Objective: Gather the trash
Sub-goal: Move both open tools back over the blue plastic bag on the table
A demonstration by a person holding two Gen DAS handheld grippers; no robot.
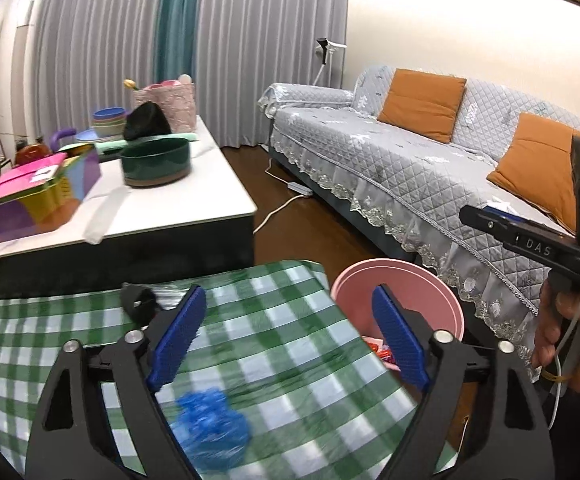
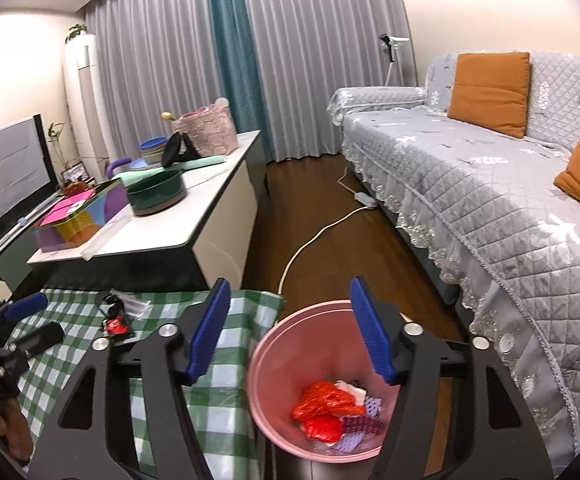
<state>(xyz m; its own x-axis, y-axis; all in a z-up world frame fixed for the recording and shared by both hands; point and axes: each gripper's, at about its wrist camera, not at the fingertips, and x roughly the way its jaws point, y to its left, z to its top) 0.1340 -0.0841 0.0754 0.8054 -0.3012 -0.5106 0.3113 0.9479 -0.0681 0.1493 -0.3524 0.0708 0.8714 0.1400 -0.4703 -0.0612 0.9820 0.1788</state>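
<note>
My bench point(image 1: 282, 344) with its green checked cloth fills the foreground, and the pink bin point(image 2: 266, 360) stands on the floor just beside it, with red and white trash point(image 2: 326, 408) lying inside. A crumpled blue wrapper point(image 1: 210, 424) lies on the cloth below my left tool point(image 1: 290, 344), whose jaws stand wide and empty. My right tool point(image 2: 290, 332) hangs over the bin, jaws apart, holding nothing.

One pink bin point(image 2: 278, 384) under the right claw point(image 2: 290, 332), several crumpled scraps inside, two of them red. One blue wad point(image 1: 210, 424) between the left claw's point(image 1: 290, 340) fingers, on the one checked cloth point(image 1: 270, 320). Two orange cushions beyond. One green pot point(image 1: 156, 162), one coloured box point(image 1: 38, 196) and one stack of bowls, far ahead left.
</note>
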